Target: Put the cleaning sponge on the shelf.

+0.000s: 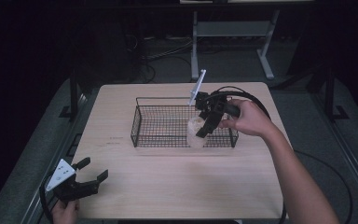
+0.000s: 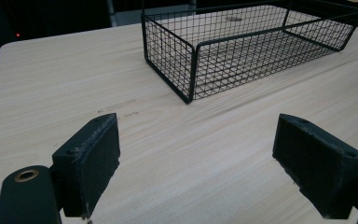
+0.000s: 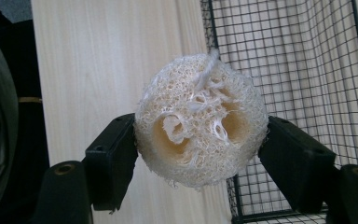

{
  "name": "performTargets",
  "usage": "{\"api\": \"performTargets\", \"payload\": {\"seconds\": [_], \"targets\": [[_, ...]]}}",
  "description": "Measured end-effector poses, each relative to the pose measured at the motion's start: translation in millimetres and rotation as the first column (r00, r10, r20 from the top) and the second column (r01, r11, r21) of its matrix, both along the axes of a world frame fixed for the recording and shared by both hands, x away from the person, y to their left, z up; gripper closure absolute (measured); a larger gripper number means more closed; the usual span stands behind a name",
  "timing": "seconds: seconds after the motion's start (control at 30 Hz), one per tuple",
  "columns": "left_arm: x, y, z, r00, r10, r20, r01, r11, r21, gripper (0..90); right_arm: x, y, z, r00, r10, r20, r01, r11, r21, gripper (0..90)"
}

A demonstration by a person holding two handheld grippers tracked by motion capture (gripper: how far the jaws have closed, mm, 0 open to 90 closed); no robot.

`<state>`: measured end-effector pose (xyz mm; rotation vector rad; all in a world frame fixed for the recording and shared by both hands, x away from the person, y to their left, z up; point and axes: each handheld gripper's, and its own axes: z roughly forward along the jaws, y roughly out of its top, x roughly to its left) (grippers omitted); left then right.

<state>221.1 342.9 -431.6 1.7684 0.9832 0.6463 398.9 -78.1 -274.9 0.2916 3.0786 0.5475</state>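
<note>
Above the near right corner of the black wire basket, a pale loofah sponge, clamped between the jaws of the right gripper. Nothing else visible inside the basket. Far off at the table's near left corner, the left gripper, jaws spread wide, grasping nothing.

The right forearm runs from the lower right of the high view up to centre right, where the right hand holds the right gripper tilted downward, jaws clamped on something between them. At lower left, the left hand holds the left gripper, jaws spread wide.
</note>
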Motion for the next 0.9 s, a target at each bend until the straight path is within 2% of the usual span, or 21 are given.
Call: {"api": "performTargets", "payload": {"seconds": [0.4,0.83,0.9], "targets": [[1.0,-1.3,-0.8,1.0000,-0.006,0.000,0.006,1.0000,0.000,14.0,27.8,0.4,-1.4,0.9982,-0.059,-0.011,0.059,0.9982,0.004,28.2],[0.8,-2.2,-0.7,1.0000,-0.009,-0.001,0.009,1.0000,0.001,14.1,50.5,3.2,-9.8,0.9945,-0.104,-0.014,0.103,0.9938,-0.040,28.1],[0.9,-2.1,-0.7,1.0000,-0.009,-0.001,0.009,1.0000,0.001,14.1,54.2,3.4,-11.3,0.9937,-0.111,-0.017,0.110,0.9933,-0.036,28.1]]}}
